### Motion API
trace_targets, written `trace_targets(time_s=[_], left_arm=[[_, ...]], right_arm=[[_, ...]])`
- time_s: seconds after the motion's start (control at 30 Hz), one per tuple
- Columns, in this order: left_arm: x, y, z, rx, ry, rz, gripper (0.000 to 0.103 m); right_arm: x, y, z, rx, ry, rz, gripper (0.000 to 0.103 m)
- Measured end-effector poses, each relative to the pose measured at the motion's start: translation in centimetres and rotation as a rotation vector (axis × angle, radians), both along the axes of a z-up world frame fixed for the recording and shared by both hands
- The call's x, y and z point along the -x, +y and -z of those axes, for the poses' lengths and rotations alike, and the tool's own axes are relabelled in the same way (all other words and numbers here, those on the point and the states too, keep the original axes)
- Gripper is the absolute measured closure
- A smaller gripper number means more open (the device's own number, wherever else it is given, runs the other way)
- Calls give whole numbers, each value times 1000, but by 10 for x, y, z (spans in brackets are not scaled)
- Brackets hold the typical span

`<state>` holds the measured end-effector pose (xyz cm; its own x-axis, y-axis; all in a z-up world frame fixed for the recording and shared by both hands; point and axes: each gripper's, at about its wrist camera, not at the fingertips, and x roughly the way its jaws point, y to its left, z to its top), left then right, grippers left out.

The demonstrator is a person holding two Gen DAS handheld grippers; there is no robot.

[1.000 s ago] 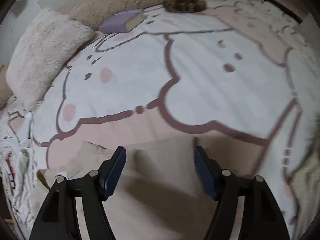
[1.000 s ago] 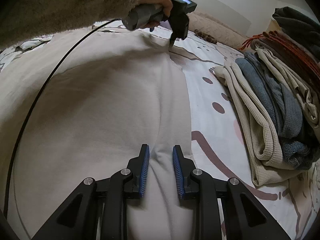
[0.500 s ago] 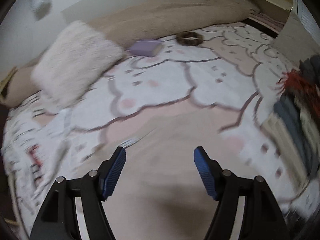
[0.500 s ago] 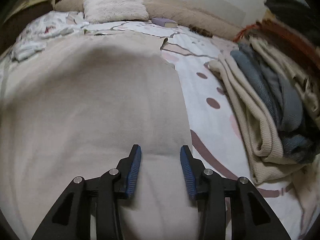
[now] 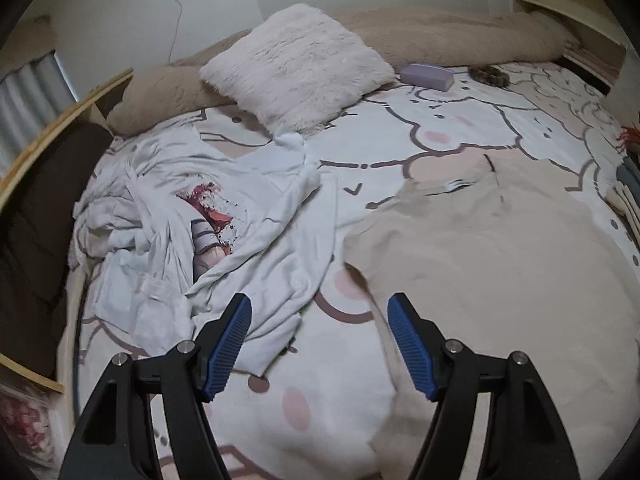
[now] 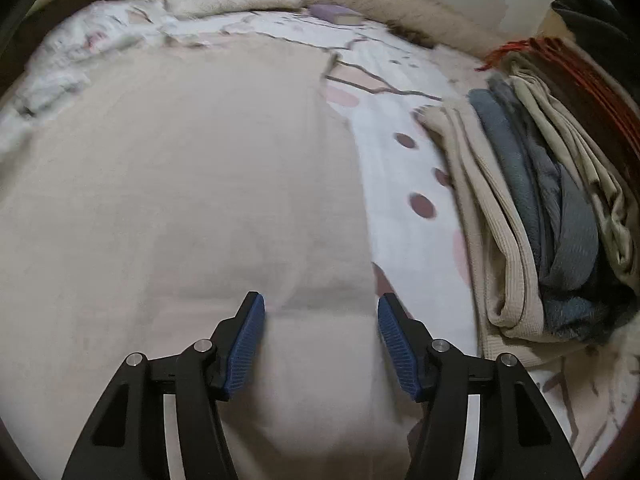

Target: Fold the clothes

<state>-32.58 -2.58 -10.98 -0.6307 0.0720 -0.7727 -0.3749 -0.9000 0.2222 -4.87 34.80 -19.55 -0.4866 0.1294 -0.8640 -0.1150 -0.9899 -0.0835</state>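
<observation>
The beige garment [image 6: 192, 208] lies spread flat on the bed [image 5: 340, 400]. The left gripper [image 5: 318, 346] and right gripper [image 6: 320, 340] hover over it, fingers wide apart and empty. Grip an outer edge with both, then fold evenly. Its near hem is cut off from view; the far bedding in the right view is blurred

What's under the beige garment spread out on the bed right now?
The beige garment lies flat on the cartoon-print bedsheet, which shows along its right edge and beyond its far edge. Whatever lies beneath its middle is covered; no lump shows there.
</observation>
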Motion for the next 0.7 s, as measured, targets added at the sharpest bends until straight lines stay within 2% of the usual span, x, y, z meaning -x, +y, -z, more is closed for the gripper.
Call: trace_targets(time_s=[0.13,0.23,0.37,0.47,0.7], left_arm=[[25,15,22,37,33,75,32],[47,39,40,71,46,144,32],[71,67,64,130,34,235,32],[85,85,81,184,10,309,32],[114,111,118,294,-108,467,32]], right_arm=[[26,7,-67,-15,137,-108,43],[75,12,-91,-101,216,-194,43],[154,19,-81,-214,213,-272,43],[209,26,-56,-199,164,-290,44],[275,5,-9,-259,102,-390,44]])
